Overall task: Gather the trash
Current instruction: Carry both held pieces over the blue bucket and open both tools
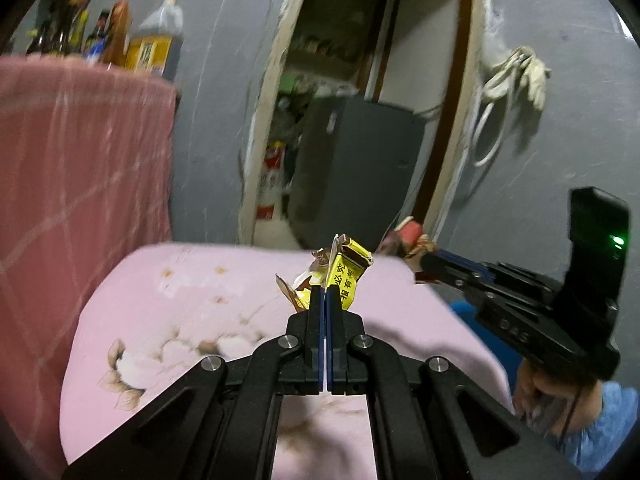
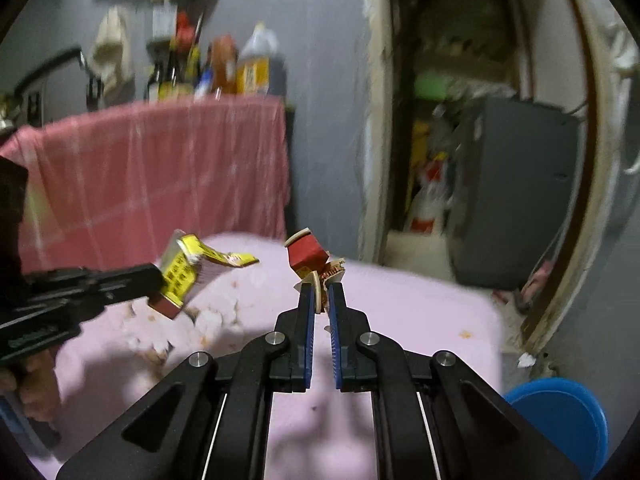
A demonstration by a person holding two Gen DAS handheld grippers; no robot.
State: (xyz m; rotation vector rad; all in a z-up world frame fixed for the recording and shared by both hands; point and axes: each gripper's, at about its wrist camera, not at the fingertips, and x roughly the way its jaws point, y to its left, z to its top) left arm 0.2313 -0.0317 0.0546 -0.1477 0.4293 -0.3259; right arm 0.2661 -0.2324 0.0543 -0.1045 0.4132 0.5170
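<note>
My left gripper (image 1: 324, 294) is shut on a crumpled yellow and brown packet (image 1: 340, 270) and holds it above the pink floral cloth (image 1: 180, 320). The same packet (image 2: 188, 268) shows in the right wrist view, in the left gripper (image 2: 158, 278) at the left. My right gripper (image 2: 322, 292) is shut on a crushed red and cream box (image 2: 310, 256), also held above the cloth (image 2: 420, 304). In the left wrist view the right gripper (image 1: 424, 260) comes in from the right with the red box (image 1: 406, 236).
A blue bin (image 2: 560, 412) stands low at the right, past the cloth's edge. A red-draped counter (image 1: 80, 152) with bottles (image 1: 156, 40) is at the left. An open doorway with a grey cabinet (image 1: 352, 164) lies ahead. A white scrap (image 2: 526, 359) lies on the floor.
</note>
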